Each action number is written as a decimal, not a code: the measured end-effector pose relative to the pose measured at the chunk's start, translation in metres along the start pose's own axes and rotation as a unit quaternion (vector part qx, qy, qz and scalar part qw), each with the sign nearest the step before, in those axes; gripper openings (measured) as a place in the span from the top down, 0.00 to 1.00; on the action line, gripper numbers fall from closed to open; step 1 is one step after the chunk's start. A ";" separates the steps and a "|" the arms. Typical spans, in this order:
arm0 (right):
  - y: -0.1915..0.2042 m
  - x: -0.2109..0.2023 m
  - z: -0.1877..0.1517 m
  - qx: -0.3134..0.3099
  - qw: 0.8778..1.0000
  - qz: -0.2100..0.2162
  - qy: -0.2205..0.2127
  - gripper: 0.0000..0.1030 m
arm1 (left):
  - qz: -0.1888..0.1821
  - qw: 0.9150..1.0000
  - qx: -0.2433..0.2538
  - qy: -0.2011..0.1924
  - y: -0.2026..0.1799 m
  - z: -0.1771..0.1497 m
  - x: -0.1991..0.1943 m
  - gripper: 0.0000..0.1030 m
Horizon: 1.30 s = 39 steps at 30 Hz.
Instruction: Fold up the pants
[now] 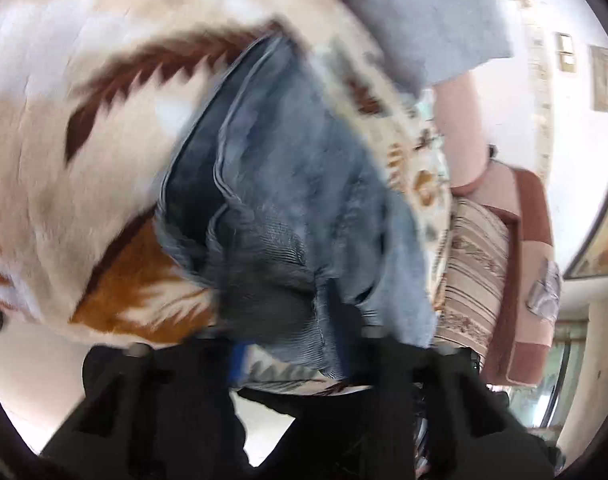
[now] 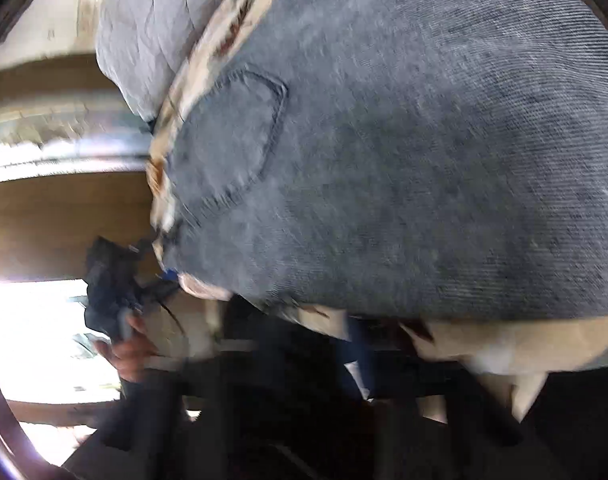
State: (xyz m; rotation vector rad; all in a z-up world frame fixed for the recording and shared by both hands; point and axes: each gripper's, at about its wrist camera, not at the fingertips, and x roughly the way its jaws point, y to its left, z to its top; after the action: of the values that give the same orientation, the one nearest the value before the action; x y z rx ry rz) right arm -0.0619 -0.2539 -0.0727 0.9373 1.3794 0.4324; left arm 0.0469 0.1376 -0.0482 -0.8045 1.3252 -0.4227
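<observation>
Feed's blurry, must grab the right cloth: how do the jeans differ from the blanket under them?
The jeans are plain blue-grey denim with stitched seams; the blanket is fuzzy cream with brown and orange patterns. The jeans lie bunched on top; the blanket spreads underneath. Both are cloth.

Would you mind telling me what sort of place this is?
Probably a living room or bedroom at home: jeans lie on a patterned plush blanket, an upholstered armchair stands beside it, and framed pictures hang on the wall.

A patterned blanket (image 1: 84, 184) spreads at nine o'clock. A striped armchair (image 1: 499, 264) stands at three o'clock before a white wall (image 1: 575, 128) with framed pictures (image 1: 605, 80).
</observation>
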 end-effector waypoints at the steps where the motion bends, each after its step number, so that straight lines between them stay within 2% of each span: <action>1: 0.005 -0.005 0.001 -0.006 1.000 0.005 -0.011 0.98 | -0.001 1.000 0.012 -0.015 -0.005 0.003 -0.008 0.81; 3: 0.026 -0.023 0.001 -0.052 0.997 0.003 -0.053 0.98 | 0.013 0.999 0.032 -0.041 -0.011 0.007 -0.017 0.83; 5: 0.036 -0.028 -0.001 -0.076 0.995 -0.006 -0.064 0.98 | 0.028 0.999 0.028 -0.037 -0.002 0.008 -0.010 0.83; 8: 0.020 -0.007 -0.004 -0.057 0.997 -0.024 -0.036 0.98 | 0.044 0.999 -0.016 -0.016 0.027 0.000 0.005 0.83; 11: 0.000 0.014 -0.012 -0.029 0.999 -0.034 -0.008 0.98 | 0.021 0.999 -0.032 -0.019 0.041 -0.010 -0.005 0.82; 13: -0.003 0.014 -0.014 -0.026 0.999 -0.025 -0.010 0.93 | -0.001 0.999 -0.034 -0.027 0.039 -0.017 -0.017 0.81; 15: -0.001 0.007 -0.013 -0.031 0.999 -0.006 -0.016 0.91 | -0.020 0.999 -0.026 -0.034 0.031 -0.024 -0.024 0.61; 16: 0.000 0.004 -0.013 -0.032 0.999 0.001 -0.018 0.88 | -0.025 0.999 -0.023 -0.039 0.027 -0.026 -0.026 0.42; 17: 0.001 0.000 -0.012 -0.033 0.999 0.011 -0.024 0.78 | -0.027 0.998 -0.018 -0.044 0.022 -0.029 -0.026 0.33; 18: 0.001 -0.002 -0.012 -0.031 0.999 0.016 -0.028 0.67 | -0.024 0.999 -0.015 -0.043 0.018 -0.030 -0.023 0.33; 21: -0.003 -0.004 -0.007 -0.015 0.999 0.026 -0.034 0.64 | -0.013 1.000 -0.011 -0.012 0.009 -0.029 -0.001 0.33; 22: -0.004 -0.005 -0.007 -0.011 0.999 0.030 -0.035 0.64 | -0.006 1.000 -0.010 -0.008 0.008 -0.028 0.002 0.35; 24: -0.007 -0.009 -0.007 -0.001 0.999 0.036 -0.040 0.64 | -0.003 1.000 -0.007 0.001 0.002 -0.024 0.009 0.58; 25: -0.007 -0.009 -0.008 0.004 0.998 0.041 -0.041 0.64 | -0.008 1.000 -0.002 0.002 -0.004 -0.021 0.009 0.75; 26: -0.012 -0.016 -0.009 0.016 0.998 0.050 -0.041 0.64 | -0.011 1.000 0.004 -0.001 -0.009 -0.019 0.006 0.83; 28: -0.011 -0.014 -0.005 0.024 0.997 0.060 -0.046 0.65 | 0.018 0.999 0.035 -0.010 -0.028 -0.011 0.002 0.88; 29: -0.010 -0.014 -0.003 0.020 0.997 0.053 -0.051 0.77 | 0.031 0.998 0.053 -0.017 -0.039 -0.005 0.000 0.89; 30: -0.007 -0.013 -0.001 0.016 0.997 0.044 -0.056 0.97 | 0.034 0.997 0.062 -0.022 -0.046 -0.001 -0.001 0.91; 31: -0.002 -0.015 0.002 0.010 0.997 0.039 -0.060 0.97 | 0.037 0.997 0.066 -0.028 -0.051 0.002 -0.004 0.92; 33: 0.013 -0.030 0.011 -0.007 0.994 0.043 -0.096 0.98 | 0.029 0.995 0.080 -0.045 -0.060 0.005 -0.014 0.92; 35: 0.029 -0.046 0.012 -0.030 0.990 0.056 -0.125 0.98 | 0.052 0.992 0.102 -0.060 -0.058 0.000 -0.017 0.91; 37: 0.038 -0.047 0.010 -0.053 0.991 0.043 -0.118 0.97 | 0.080 0.992 0.090 -0.048 -0.037 -0.002 -0.007 0.91; 39: 0.026 -0.028 0.007 -0.044 0.996 0.021 -0.080 0.97 | 0.093 0.995 0.030 -0.008 0.004 -0.005 0.013 0.91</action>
State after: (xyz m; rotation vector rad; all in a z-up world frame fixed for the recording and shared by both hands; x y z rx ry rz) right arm -0.0545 -0.2617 -0.0359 0.9106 1.1875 0.4360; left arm 0.0442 0.1305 -0.0601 -0.6264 1.3531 -0.3075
